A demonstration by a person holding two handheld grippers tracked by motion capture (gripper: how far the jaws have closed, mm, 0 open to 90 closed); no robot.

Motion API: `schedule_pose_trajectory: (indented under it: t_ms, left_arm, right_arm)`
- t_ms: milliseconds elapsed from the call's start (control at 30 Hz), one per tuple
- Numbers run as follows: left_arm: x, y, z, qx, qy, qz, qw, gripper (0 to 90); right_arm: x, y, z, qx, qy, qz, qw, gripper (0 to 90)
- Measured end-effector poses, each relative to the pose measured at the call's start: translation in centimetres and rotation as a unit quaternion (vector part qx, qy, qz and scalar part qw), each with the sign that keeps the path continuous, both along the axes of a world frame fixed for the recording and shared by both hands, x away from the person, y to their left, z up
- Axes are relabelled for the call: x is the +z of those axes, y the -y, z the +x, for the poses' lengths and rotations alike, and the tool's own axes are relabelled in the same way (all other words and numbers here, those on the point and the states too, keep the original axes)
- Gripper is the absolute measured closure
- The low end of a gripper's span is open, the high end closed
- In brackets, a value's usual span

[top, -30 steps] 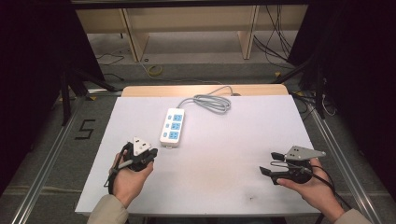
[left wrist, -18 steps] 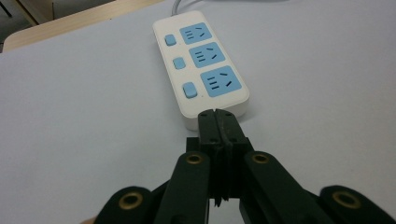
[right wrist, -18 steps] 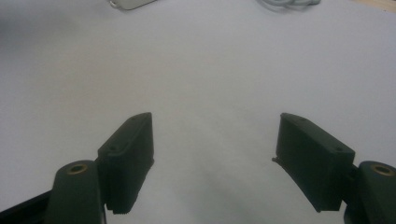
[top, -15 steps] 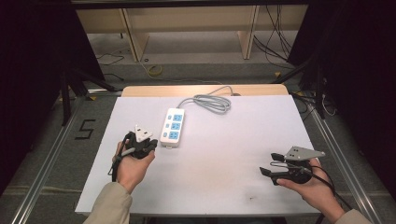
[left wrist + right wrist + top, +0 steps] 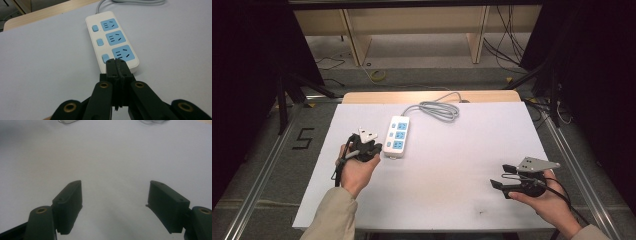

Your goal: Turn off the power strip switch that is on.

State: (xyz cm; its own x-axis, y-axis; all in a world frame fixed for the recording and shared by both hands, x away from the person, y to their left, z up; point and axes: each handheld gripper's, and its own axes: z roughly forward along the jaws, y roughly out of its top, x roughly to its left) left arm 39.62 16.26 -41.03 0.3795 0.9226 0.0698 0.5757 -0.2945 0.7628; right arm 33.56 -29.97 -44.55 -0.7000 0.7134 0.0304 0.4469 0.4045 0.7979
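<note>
Power strip (image 5: pixel 111 41) flat on white tabletop (image 5: pixel 452 165), just ahead of left gripper (image 5: pixel 116 65) fingers, pressed together, empty. Right gripper (image 5: pixel 501 176) well apart, fingers spread wide, empty.

Power strip (image 5: pixel 110 40) glossy white plastic; table (image 5: pixel 462 165) matt white; fingers (image 5: pixel 70 202) matt black plastic.

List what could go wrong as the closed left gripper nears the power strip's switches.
1. The left gripper, jaws shut, points at the power strip right beside its nearest blue switch; a slightly off push might land on the socket next to it.
2. The strip lies loose on the white table; the right gripper sits open and far off, so a push might slide the strip instead of pressing the switch.
</note>
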Motion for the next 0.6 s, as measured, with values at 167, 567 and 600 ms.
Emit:
schedule_pose_trajectory:
  t_ms: [167,567,600]
  left_arm:
    - [0.1,0.2,0.7,0.001,-0.002,0.001,1.0000,90.0]
    - [0.2,0.6,2.2,0.006,-0.007,0.002,1.0000,89.9]
    - [0.2,0.6,2.4,0.006,-0.007,0.001,1.0000,89.9]
  right_arm:
    - [0.0,0.0,0.0,0.000,0.000,0.001,1.0000,28.1]
    - [-0.1,0.1,-0.1,-0.001,-0.001,0.000,1.0000,28.1]
    - [-0.1,0.1,-0.1,-0.001,-0.001,0.000,1.0000,28.1]
